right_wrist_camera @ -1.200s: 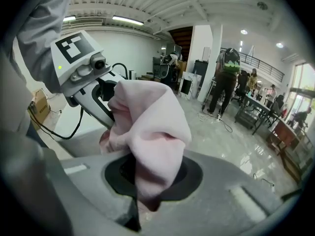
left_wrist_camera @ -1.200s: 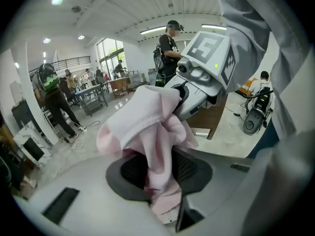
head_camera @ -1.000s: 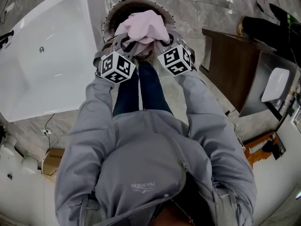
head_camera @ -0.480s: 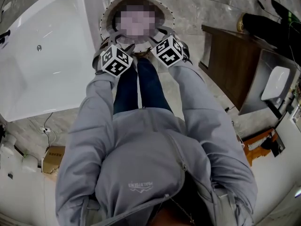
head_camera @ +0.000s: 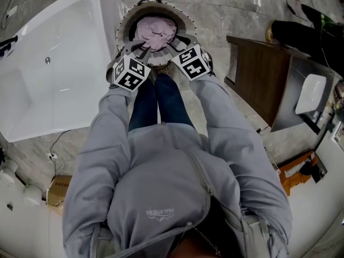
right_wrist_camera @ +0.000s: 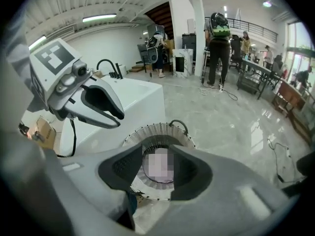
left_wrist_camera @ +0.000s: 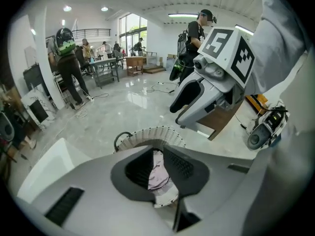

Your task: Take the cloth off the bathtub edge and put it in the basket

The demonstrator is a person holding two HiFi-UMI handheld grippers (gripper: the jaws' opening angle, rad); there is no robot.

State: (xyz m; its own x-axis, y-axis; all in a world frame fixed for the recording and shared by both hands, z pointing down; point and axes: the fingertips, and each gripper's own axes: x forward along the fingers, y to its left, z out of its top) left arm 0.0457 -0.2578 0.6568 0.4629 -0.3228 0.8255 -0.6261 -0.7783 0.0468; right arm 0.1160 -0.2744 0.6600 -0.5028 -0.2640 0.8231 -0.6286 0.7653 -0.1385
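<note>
Hovering side by side over the one round basket [head_camera: 124,23] at top centre are two tools, the left tool [head_camera: 141,48] and right tool [head_camera: 172,44], each with jaws slightly apart after just closing in, clamping nothing. One pink cloth [head_camera: 155,30] lies down in the basket; one white bathtub [head_camera: 54,63] fills the upper left.

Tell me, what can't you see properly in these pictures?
- Bottom of the basket: head view, the cloth covers it.
- Inside of the basket, right gripper view: a mosaic patch lies over it.
- tub: head view, cut off by the left edge.
- people far back, both gripper views: too small to tell what they are doing.
</note>
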